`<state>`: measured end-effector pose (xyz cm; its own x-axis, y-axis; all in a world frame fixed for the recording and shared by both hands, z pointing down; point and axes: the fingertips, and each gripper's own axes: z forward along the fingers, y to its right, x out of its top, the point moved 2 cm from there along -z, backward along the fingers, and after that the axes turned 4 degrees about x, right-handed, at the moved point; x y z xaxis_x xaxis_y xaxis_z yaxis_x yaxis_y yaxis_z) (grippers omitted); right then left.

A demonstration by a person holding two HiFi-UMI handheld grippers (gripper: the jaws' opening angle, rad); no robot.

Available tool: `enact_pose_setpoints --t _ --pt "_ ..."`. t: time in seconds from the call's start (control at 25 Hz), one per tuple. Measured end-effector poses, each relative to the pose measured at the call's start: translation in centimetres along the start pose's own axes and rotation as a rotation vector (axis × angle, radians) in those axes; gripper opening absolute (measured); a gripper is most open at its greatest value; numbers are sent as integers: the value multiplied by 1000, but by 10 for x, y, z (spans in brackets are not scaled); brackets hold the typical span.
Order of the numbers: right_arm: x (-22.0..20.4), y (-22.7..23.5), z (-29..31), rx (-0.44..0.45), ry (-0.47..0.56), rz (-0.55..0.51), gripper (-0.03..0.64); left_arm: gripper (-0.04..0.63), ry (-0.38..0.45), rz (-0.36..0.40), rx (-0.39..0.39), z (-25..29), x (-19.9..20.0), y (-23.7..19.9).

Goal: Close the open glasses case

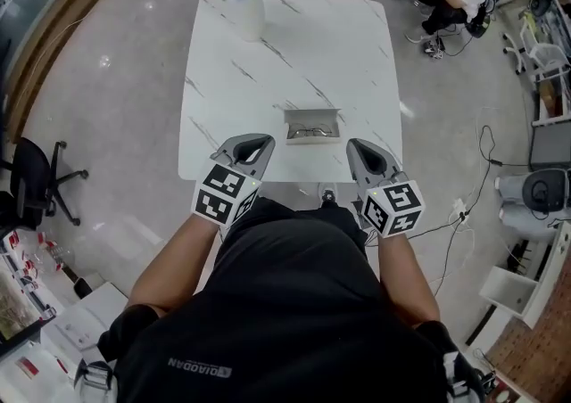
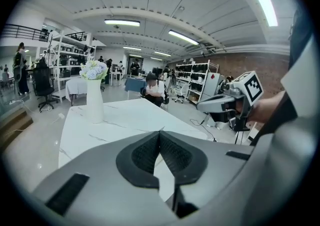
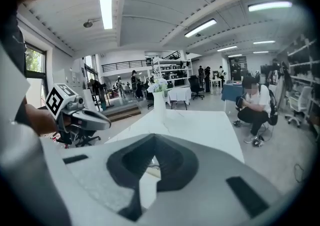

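The case (image 1: pixel 312 126) is lying open on the desk (image 1: pixel 268 62), its long axis running left to right, and the desk's near edge is passing just on the person's side of it. What looks like a pair of glasses is resting inside. The left gripper (image 1: pixel 254 146) is hovering just left of the case and slightly nearer the person. Its jaws are pressed together with nothing between them, as the left gripper view is showing. The right gripper (image 1: pixel 364 150) is hovering just right of the case at about the same setback, and its jaws are likewise meeting at the tips on nothing. So the case is sitting between the two grippers and a little ahead of both, about as near to one as to the other. Neither gripper is touching it. The vase (image 1: pixel 250 9) is standing well beyond the case, out of the way. Which long side of the case is carrying the lid is hard to tell from above, though the far side is looking likelier. If so, the closing move is probably calling for a gripper to reach past the case and bring the lid back toward the person.
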<state>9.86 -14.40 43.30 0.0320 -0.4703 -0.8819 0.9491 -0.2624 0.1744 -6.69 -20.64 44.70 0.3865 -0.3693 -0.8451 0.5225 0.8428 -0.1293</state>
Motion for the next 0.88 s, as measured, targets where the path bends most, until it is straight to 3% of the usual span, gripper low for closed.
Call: enact_pose_setpoints --t 0.52,0.88 --pt "2 37 24 186 -46 -76 2 3 10 -81 157 28 6 14" --pt "1 55 28 240 -34 -81 2 3 20 -85 216 40 13 23"
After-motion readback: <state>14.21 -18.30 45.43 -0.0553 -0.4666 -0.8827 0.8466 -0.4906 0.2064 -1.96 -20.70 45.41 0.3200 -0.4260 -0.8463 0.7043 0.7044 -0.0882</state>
